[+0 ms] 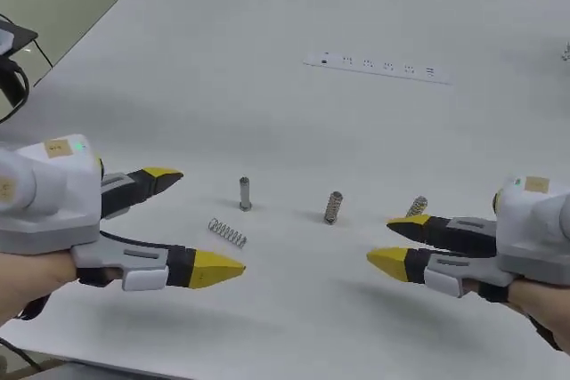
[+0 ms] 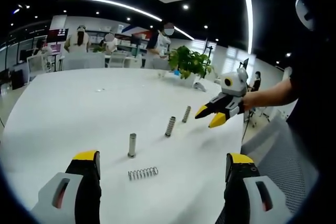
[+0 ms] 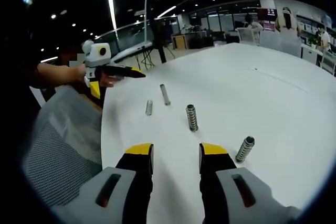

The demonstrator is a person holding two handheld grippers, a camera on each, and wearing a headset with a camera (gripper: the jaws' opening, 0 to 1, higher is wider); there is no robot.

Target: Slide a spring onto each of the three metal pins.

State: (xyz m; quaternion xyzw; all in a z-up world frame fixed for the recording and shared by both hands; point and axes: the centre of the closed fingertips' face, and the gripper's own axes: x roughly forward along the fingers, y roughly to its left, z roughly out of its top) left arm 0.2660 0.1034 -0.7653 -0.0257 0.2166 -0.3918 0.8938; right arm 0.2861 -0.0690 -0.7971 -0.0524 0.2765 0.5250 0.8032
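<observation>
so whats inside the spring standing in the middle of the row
A metal pin: its top end shows just above the coils of the middle spring. The coils cover the shaft, so the rest of the pin cannot be seen.

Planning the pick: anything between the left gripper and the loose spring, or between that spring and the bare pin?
Nothing visible. The loose spring lies on bare table before the open left gripper; the bare pin stands just beyond it.
</observation>
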